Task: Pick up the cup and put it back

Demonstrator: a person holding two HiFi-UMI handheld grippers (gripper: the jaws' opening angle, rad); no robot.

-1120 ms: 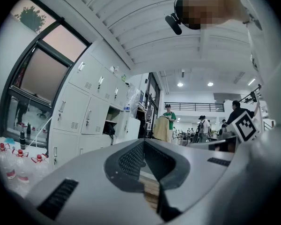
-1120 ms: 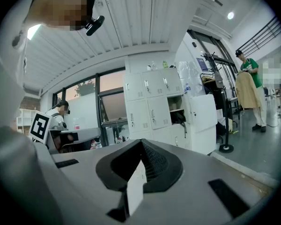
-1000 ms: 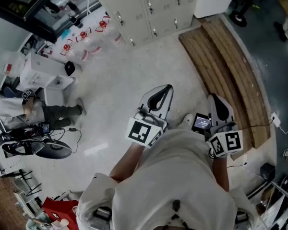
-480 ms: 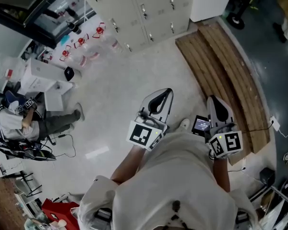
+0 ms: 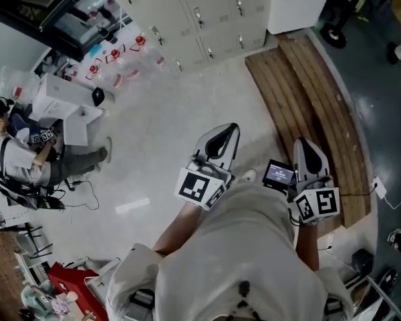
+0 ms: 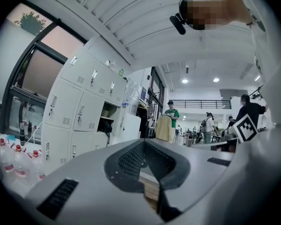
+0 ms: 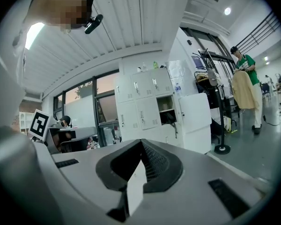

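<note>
1. Lockers (image 5: 207, 12) stand ahead of me, wood planks (image 5: 314, 105) to R, red-cap bottles (image 5: 120, 59) to L.
2. Print: only square markers (image 5: 195, 186) on my cubes.
3. L gripper view adds person in green (image 6: 171, 118); head view adds seated person (image 5: 20, 159).
4. L claw (image 5: 232, 128) & R claw (image 5: 303, 142) both clenched, nothing btwn jaws; cup not visible in any view.

The person wears a loose, creased white short-sleeved shirt (image 5: 240, 246). A small black camera (image 6: 177, 23) juts from the headgear, which seems teal at its edge. The left gripper (image 5: 228, 132) and right gripper (image 5: 305, 147) have smooth pale grey shells tapering to a rounded nose, with a black mesh-lined hollow on top and dark slotted vents. Each carries a cube (image 5: 199, 187) of black-and-white square markers. The right one also bears a small lit screen (image 5: 278, 174).
</note>
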